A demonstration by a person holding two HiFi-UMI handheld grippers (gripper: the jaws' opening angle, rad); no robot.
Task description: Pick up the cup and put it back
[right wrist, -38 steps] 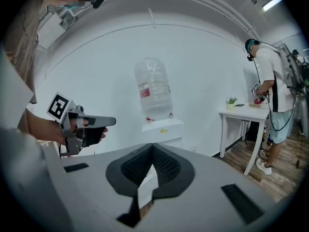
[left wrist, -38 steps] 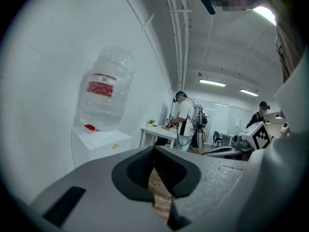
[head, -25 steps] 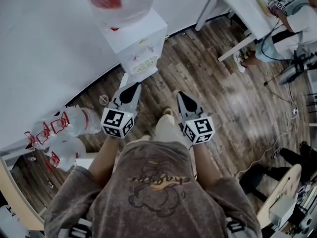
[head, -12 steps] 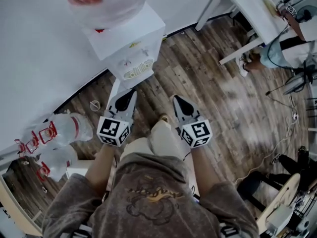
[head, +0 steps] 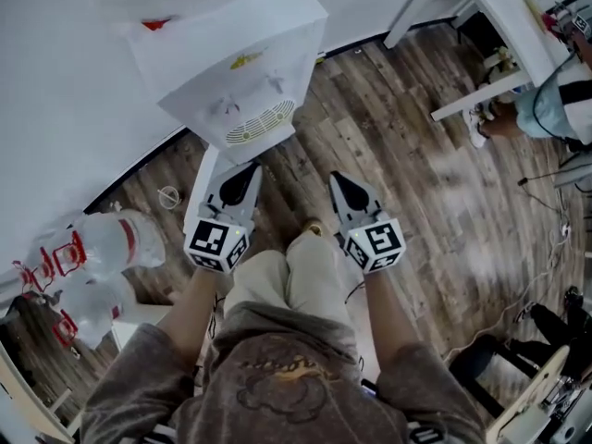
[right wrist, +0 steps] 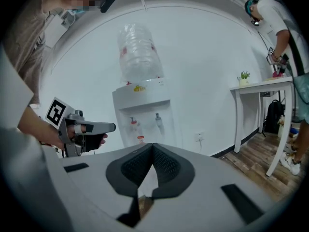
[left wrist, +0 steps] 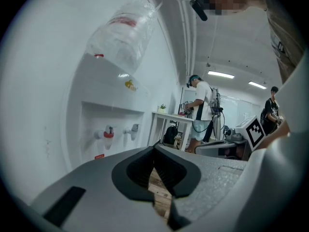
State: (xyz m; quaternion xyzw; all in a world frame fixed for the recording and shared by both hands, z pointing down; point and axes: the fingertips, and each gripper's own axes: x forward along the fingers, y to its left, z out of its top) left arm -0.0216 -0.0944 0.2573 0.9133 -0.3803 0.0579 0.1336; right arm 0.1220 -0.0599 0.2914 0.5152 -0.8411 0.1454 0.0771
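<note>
No cup shows plainly in any view. A small clear round thing [head: 167, 195] lies on the floor left of my left gripper; I cannot tell what it is. A white water dispenser [head: 242, 80] stands against the wall ahead, with two taps [left wrist: 110, 132] in its recess and a clear bottle [right wrist: 139, 52] on top. My left gripper [head: 238, 185] is shut and empty, its tips just short of the dispenser's base. My right gripper [head: 345, 189] is level with it to the right, also shut and empty. Each gripper view shows its jaws [left wrist: 155, 151] [right wrist: 152, 151] closed tip to tip.
Empty clear water bottles with red handles [head: 104, 252] lie on the floor at the left. A white table [head: 499, 26] stands at the right with a person [head: 555, 100] beside it. Wood flooring [head: 435, 183] stretches between. My own legs are below the grippers.
The dispenser has come nearer and larger in the head view. Both grippers stay shut and side by side, now closer to its base.
</note>
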